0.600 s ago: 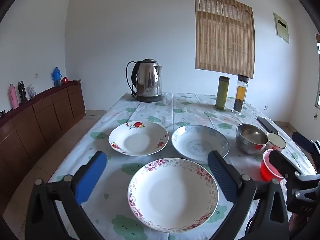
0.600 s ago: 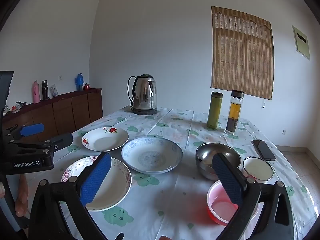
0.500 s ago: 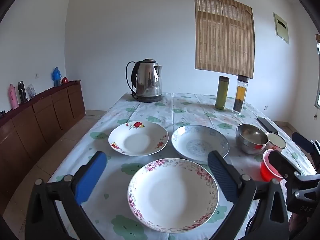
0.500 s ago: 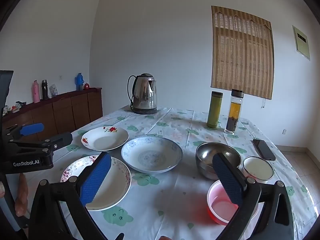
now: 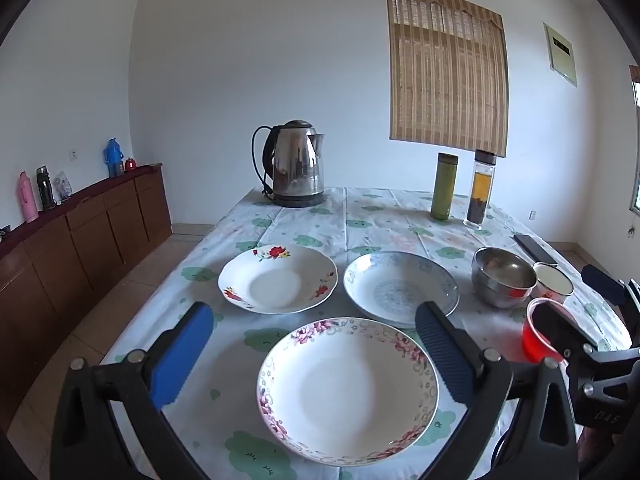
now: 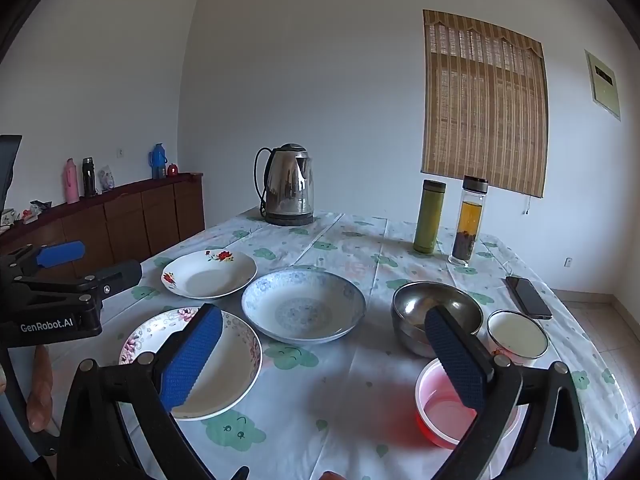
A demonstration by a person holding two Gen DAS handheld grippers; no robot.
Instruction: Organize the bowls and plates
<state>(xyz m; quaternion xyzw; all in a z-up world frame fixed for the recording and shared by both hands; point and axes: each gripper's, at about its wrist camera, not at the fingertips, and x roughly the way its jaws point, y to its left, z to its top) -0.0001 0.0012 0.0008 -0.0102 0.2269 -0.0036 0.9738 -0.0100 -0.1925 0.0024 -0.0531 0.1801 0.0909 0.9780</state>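
While both grippers gape empty, bare cloth lies between the dishes
Only the right wrist view shows the phone (image 6: 528,297) at the table edge (image 6: 592,344); left gripper (image 5: 310,350), right gripper (image 6: 326,356)

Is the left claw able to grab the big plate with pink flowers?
Probably yes. The left claw is wide open, with the pink-flowered plate lying flat right below and ahead of it. Nothing lies on the plate or blocks the way.

You had three plates upright on the cloth: a pink-flowered plate (image 5: 348,384) nearest, a red-flowered plate (image 5: 278,278) behind it, a blue-patterned plate (image 5: 401,288) beside that. Rightward sat a steel bowl (image 6: 437,314), a small white bowl (image 6: 517,333) and a red bowl (image 6: 452,412).
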